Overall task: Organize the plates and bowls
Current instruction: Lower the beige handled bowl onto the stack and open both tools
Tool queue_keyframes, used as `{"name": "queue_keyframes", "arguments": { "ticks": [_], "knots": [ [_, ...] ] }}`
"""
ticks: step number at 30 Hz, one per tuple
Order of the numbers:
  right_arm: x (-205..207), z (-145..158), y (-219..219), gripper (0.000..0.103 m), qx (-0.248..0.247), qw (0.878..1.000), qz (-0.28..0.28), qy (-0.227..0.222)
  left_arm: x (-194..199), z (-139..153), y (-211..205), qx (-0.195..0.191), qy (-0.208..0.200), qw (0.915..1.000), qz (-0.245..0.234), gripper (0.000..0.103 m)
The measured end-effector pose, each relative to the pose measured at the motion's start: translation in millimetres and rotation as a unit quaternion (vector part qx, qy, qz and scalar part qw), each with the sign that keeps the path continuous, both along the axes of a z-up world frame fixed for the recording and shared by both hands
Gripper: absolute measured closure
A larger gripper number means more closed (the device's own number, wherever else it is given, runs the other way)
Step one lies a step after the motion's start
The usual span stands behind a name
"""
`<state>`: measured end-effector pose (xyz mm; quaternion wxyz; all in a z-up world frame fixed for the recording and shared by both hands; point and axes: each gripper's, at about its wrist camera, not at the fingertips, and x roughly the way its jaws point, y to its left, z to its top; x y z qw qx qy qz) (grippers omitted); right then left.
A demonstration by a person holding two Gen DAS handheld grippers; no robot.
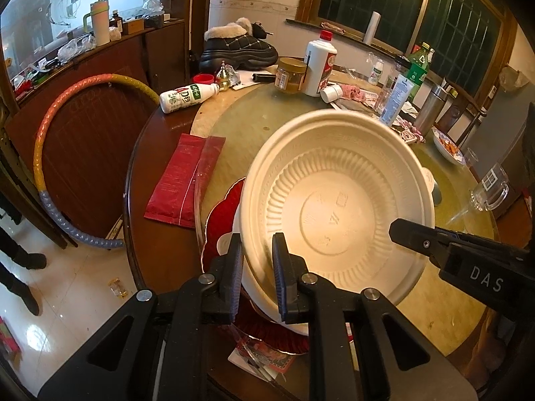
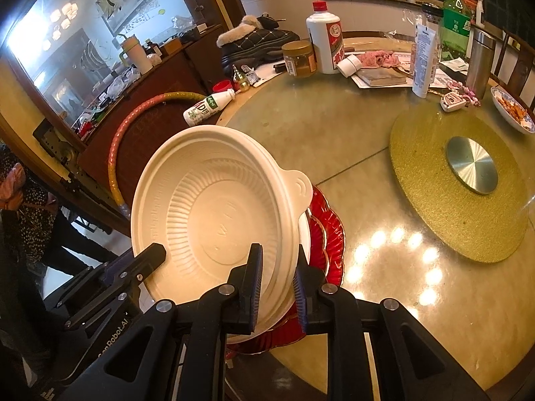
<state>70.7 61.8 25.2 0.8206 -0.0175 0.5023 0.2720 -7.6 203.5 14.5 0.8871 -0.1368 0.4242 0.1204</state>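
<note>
Bowl rims fill both wrist views: a cream bowl point(image 1: 337, 200), tilted above the red plate point(image 1: 220, 214) near the bench point(image 1: 160, 267) edge, is pinched from two sides. Furthest left in the left wrist view a hoop point(image 1: 63, 140) leans against a cabinet, then a red packet point(image 1: 184, 180) lies flat on the dark wood. Next, the left gripper point(image 1: 256, 277) is clamped on the bowl's near rim, one finger outside the wall and one inside. Beyond it, at the back, stand a jar point(image 1: 290, 75) and a white bottle point(image 1: 319, 67), with a white bottle lying on its side point(image 1: 187, 95) to their left. From the right edge the right gripper point(image 2: 277, 287) reaches in; in its own view it is closed on the bowl's rim below the small tab handle point(image 2: 299, 183), with white plates stacked under the bowl on the red plate. Further right a gold mat point(image 2: 434, 207) carries a metal disc point(image 2: 471, 165).
</note>
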Motion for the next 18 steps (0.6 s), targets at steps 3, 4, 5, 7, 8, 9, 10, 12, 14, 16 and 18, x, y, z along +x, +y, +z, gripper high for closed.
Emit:
{"name": "queue_keyframes", "arguments": {
  "ticks": [3, 4, 5, 7, 8, 9, 10, 12, 14, 16, 18],
  "knots": [
    [1.1, 1.0, 0.2, 0.08, 0.002, 1.0, -0.002, 0.0, 3.5, 0.2, 0.3, -0.002, 0.001, 1.0, 0.0, 0.089],
    [2.0, 1.3, -0.2, 0.077, 0.002, 1.0, -0.002, 0.0, 4.8, 0.8, 0.3, -0.001, 0.001, 1.0, 0.001, 0.089],
    [2.4, 2.2, 0.0, 0.074, 0.004, 1.0, -0.003, -0.001, 6.1, 1.2, 0.2, 0.001, 0.001, 1.0, 0.001, 0.088],
    [2.7, 5.0, -0.2, 0.065, 0.008, 1.0, -0.004, -0.008, 7.6, 1.7, 0.2, -0.002, 0.0, 1.0, 0.003, 0.086],
    [3.0, 5.9, -0.9, 0.063, 0.01, 1.0, -0.005, -0.011, 8.1, 2.3, 0.4, 0.001, -0.001, 1.0, 0.006, 0.084],
    [3.0, 7.6, -2.1, 0.059, 0.012, 1.0, -0.008, -0.017, 8.1, 3.5, 0.4, 0.006, -0.003, 0.9999, 0.009, 0.081],
    [2.9, 9.4, -3.6, 0.055, 0.012, 1.0, -0.011, -0.024, 7.8, 4.1, 0.6, 0.008, -0.005, 0.9999, 0.011, 0.078],
    [2.5, 12.6, -6.2, 0.049, 0.014, 0.999, -0.015, -0.035, 5.9, 6.3, 1.5, 0.007, -0.012, 0.9997, 0.017, 0.054],
    [1.2, 16.3, -10.4, 0.042, 0.025, 0.999, -0.017, -0.043, 1.6, 10.3, 1.3, 0.009, -0.027, 0.9993, 0.024, 0.041],
    [-2.0, 19.1, -13.9, 0.039, 0.032, 0.998, -0.019, -0.051, -2.0, 13.7, -0.1, 0.018, -0.036, 0.9986, 0.034, 0.037],
    [-9.0, 23.4, -18.4, 0.035, 0.047, 0.997, -0.015, -0.067, -5.9, 16.6, -2.3, 0.022, -0.043, 0.9981, 0.038, 0.034]
  ]
}}
